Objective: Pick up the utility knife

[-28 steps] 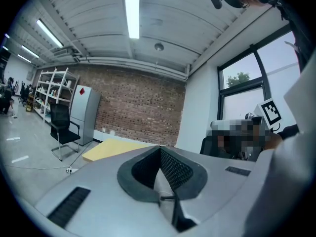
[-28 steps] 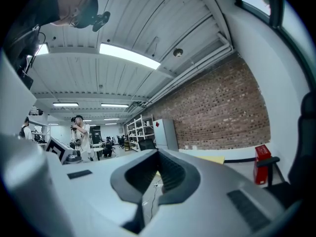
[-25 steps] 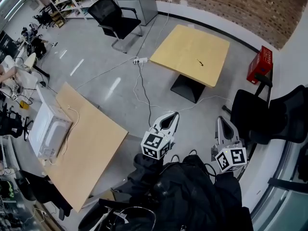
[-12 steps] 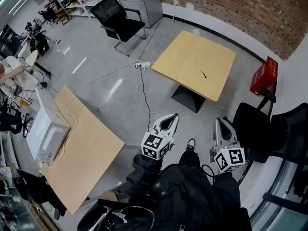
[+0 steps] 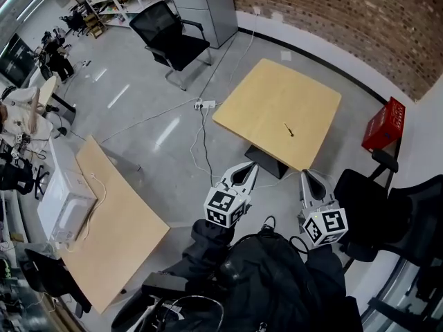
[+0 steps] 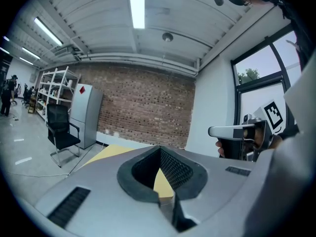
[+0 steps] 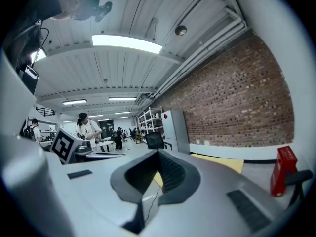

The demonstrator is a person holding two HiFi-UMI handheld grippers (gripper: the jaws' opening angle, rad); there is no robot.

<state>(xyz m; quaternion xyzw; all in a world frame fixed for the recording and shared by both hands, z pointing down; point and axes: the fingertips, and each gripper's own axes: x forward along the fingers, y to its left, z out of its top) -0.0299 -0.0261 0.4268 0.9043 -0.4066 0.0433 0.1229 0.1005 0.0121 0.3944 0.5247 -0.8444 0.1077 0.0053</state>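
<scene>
The utility knife (image 5: 288,129), small and dark, lies on a square wooden table (image 5: 263,95) ahead of me. Both grippers are held over the floor short of that table's near edge. My left gripper (image 5: 250,164) is shut and empty, and so is my right gripper (image 5: 304,174). In the left gripper view, the left gripper (image 6: 159,148) points at the yellow table (image 6: 116,151), with the right gripper's handle off to the right. The right gripper (image 7: 158,152) also faces the table (image 7: 224,162) in its own view. The knife does not show in either gripper view.
A second wooden table (image 5: 118,220) with a white appliance (image 5: 64,200) stands at the left. A black office chair (image 5: 169,37) is at the back, more black chairs (image 5: 387,209) at the right, and a red crate (image 5: 385,125) by the wall. Cables and a power strip (image 5: 206,104) lie on the floor.
The table with the knife has drawn nearer in the head view as both grippers moved forward toward it. Both stay shut and empty.
</scene>
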